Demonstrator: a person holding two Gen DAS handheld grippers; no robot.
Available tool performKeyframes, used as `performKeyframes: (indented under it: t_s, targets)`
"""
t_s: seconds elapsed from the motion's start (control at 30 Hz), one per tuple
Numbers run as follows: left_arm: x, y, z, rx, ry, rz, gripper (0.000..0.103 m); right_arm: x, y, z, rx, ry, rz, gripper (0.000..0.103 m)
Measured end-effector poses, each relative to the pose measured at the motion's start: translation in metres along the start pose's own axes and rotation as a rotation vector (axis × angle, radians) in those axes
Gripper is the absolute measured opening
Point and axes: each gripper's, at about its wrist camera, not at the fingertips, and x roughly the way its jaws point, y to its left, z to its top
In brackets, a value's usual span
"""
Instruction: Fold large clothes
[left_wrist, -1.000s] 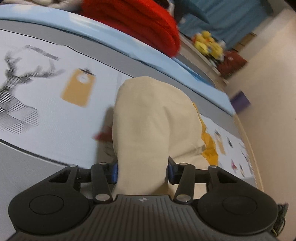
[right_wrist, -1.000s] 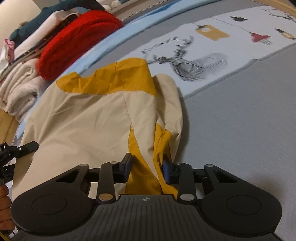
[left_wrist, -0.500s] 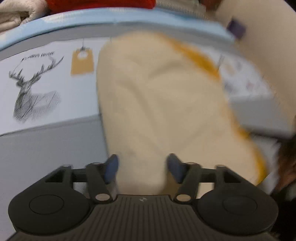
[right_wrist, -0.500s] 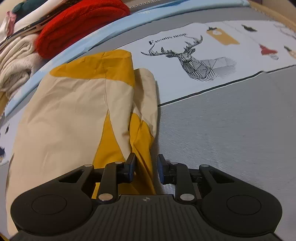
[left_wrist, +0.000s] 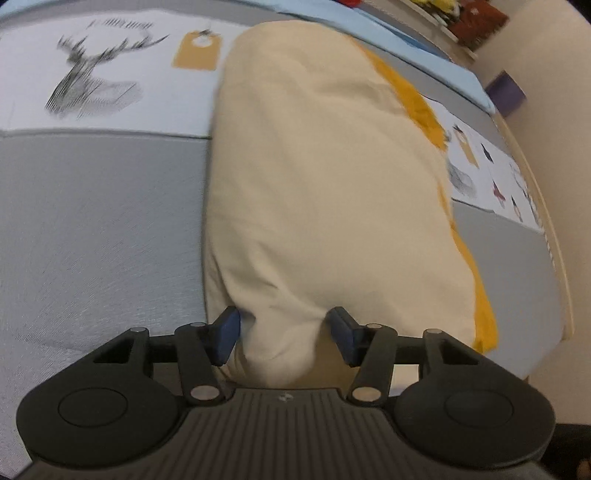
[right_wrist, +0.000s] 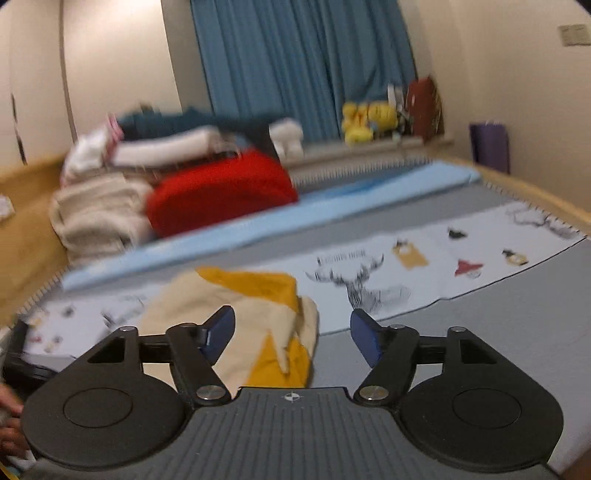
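A cream garment (left_wrist: 325, 177) with mustard-yellow panels lies folded lengthwise on the bed sheet (left_wrist: 92, 229). My left gripper (left_wrist: 284, 334) points steeply down at its near end. Its jaws are closing, and both pads pinch a bunched cream fold between them. In the right wrist view the same garment (right_wrist: 192, 299) lies low and ahead on the sheet. My right gripper (right_wrist: 291, 338) hangs above it, well clear of the cloth, jaws opening and nothing between the pads.
A heap of clothes sits at the bed's far left, with a red bundle (right_wrist: 221, 199) and a cream towel (right_wrist: 92, 218). A deer print (right_wrist: 369, 291) marks the sheet. Yellow plush toys (right_wrist: 369, 118) sit on a ledge before the blue curtain (right_wrist: 303, 55). A hand (right_wrist: 9, 424) shows at lower left.
My right gripper let go of the garment's yellow fold, opened wide and rose, now looking across the room. My left gripper swung over the garment's end, its jaws widening and then narrowing.
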Motion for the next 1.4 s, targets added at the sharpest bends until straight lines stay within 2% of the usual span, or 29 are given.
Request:
performKeyframes:
  t_s: [0.07,0.2,0.27,0.3,0.33,0.43,0.5,0.53,0.6,0.77,0.87,0.97,1.13,1.4]
  targets:
    - [-0.005,-0.015,-0.006,0.045,-0.009,0.023,0.060,-0.025,0.004,-0.007,-0.009,-0.025,0.003,0.071]
    - [-0.021,-0.020,-0.022,0.040,-0.042,0.110,0.062,-0.046,0.020,-0.019,-0.093,-0.045,-0.032,0.071]
    - [-0.042,-0.031,-0.038,0.094,-0.140,0.212,0.069,-0.047,0.030,-0.026,-0.154,-0.039,-0.068,0.071]
    - [-0.055,-0.038,-0.049,0.130,-0.198,0.255,0.080,-0.050,0.037,-0.029,-0.172,-0.034,-0.071,0.070]
    - [-0.070,-0.046,-0.062,0.168,-0.269,0.293,0.087,-0.051,0.041,-0.031,-0.187,-0.029,-0.066,0.070]
    - [-0.107,-0.067,-0.107,0.276,-0.451,0.332,0.092,-0.055,0.052,-0.039,-0.219,-0.013,-0.053,0.070]
    - [-0.125,-0.077,-0.137,0.296,-0.512,0.350,0.097,-0.059,0.059,-0.045,-0.225,-0.007,-0.038,0.069]
    - [-0.132,-0.084,-0.150,0.290,-0.528,0.358,0.103,-0.059,0.063,-0.048,-0.234,0.011,-0.043,0.069]
    - [-0.146,-0.096,-0.174,0.272,-0.556,0.358,0.103,-0.061,0.072,-0.053,-0.240,0.049,-0.054,0.069]
    - [-0.159,-0.122,-0.219,0.212,-0.582,0.359,0.103,-0.072,0.085,-0.061,-0.186,0.095,-0.038,0.070]
    - [-0.147,-0.122,-0.233,0.228,-0.535,0.352,0.103,-0.076,0.089,-0.068,-0.161,0.129,-0.037,0.070]
    - [-0.137,-0.120,-0.226,0.209,-0.488,0.347,0.103,-0.076,0.094,-0.073,-0.176,0.148,-0.025,0.070]
    - [-0.134,-0.116,-0.218,0.167,-0.519,0.334,0.103,-0.069,0.097,-0.078,-0.215,0.162,-0.034,0.070]
    - [-0.135,-0.114,-0.219,0.157,-0.508,0.296,0.103,-0.063,0.102,-0.082,-0.243,0.177,-0.024,0.071]
